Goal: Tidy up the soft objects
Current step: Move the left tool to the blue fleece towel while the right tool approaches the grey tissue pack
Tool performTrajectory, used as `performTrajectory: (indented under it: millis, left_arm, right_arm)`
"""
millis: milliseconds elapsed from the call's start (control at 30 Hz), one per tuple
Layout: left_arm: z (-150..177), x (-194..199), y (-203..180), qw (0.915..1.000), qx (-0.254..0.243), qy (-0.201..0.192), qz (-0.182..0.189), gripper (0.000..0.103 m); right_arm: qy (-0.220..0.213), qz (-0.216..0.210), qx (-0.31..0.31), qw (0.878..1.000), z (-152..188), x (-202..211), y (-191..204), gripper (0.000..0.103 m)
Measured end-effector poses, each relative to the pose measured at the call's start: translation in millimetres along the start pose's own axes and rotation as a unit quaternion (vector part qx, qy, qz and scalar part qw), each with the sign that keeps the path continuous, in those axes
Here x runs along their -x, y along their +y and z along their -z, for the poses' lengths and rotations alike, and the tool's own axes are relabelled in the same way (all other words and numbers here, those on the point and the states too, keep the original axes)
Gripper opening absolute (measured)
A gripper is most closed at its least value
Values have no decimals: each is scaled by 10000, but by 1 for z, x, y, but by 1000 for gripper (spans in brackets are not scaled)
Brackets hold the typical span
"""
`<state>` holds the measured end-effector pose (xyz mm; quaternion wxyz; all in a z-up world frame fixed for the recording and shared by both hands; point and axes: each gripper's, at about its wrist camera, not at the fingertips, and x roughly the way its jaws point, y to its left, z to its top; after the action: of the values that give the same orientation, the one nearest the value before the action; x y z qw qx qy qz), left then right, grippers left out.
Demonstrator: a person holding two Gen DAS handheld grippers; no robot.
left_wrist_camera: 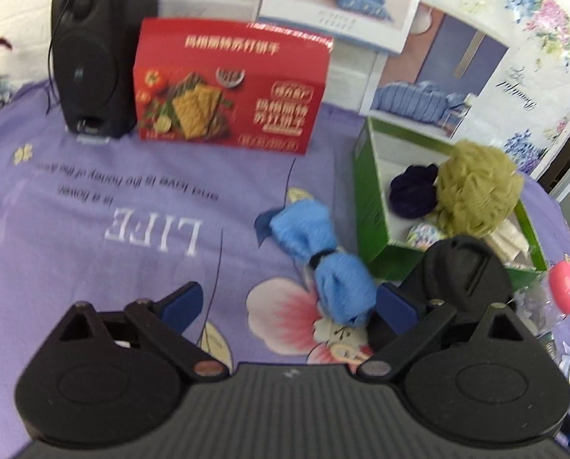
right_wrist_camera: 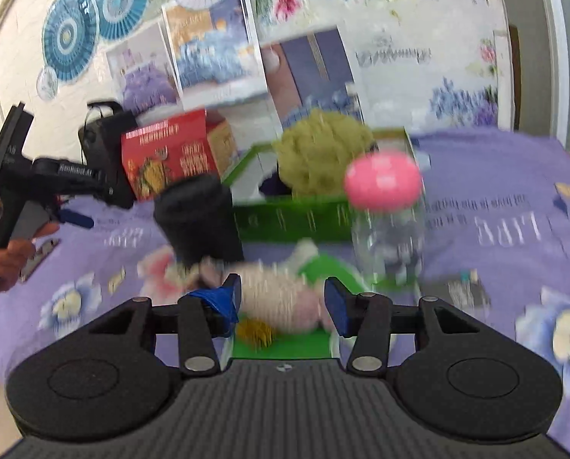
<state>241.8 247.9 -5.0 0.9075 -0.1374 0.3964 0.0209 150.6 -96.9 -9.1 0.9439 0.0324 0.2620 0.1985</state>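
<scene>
Now, with right gripper [right_wrist_camera: 283,300] fingers spread around the plush toy [right_wrist_camera: 281,302] at six o'clock and left gripper [left_wrist_camera: 285,302] released, clench mid-body, then lift toward the green box [right_wrist_camera: 288,222].

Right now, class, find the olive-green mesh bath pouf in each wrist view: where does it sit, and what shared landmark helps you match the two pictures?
Left wrist view: the olive-green pouf is at right of centre, inside the green box, beside a dark purple pouf.
Right wrist view: the pouf is at upper centre, rising above the box's front wall.
Shared landmark: the red cracker box, left of the green box in both.
</scene>
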Motion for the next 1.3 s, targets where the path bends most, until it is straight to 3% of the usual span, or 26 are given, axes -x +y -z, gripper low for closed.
performTrajectory:
  millis: [133, 267, 400, 500, 633, 700, 733, 867, 1033, 1200, 1300]
  left_arm:
    - [21, -7, 12, 9995, 270, 190, -20, 96]
    - [42, -6, 20, 9981, 515, 329, 8, 96]
    - [57, 5, 22, 9985, 454, 290, -86, 96]
    - [62, 13, 24, 9989, 378, 260, -122, 96]
    - [63, 18, 27, 9993, 284, 168, -195, 96]
    - [62, 18, 27, 9993, 316, 158, -135, 96]
    - [61, 17, 27, 9993, 326, 163, -114, 96]
    - [62, 16, 17, 9996, 188, 216, -28, 96]
    - [66, 17, 1, 9995, -93, 261, 151, 96]
    - [24, -1, 3, 9995, 244, 44, -204, 96]
    - [-21, -23, 15, 9977, 660, 103, -135, 96]
  right_arm:
    - [291, 45, -111, 9995, 25, 3, -4, 33]
    - [396, -283, -128, 9987, 24, -14, 3, 33]
    - [505, -262, 81, 9983, 19, -49, 13, 33]
    - [823, -379, -79, 9959, 19, -71, 15, 33]
    - [865, -1205, -299, 9885, 26, -49, 29, 36]
    - [1072, -2108, -397, 9708, 29, -34, 36, 34]
    - [1092, -2276, -383, 9668, 29, -28, 39, 34]
    - [836, -1382, 33, 9869, 26, -5, 35, 34]
    - [625, 90, -164, 9979, 27, 7, -24, 35]
    - [579, 493, -987, 9922, 40, 16, -77, 35]
    - [603, 655, -1162, 9892, 47, 21, -88, 35]
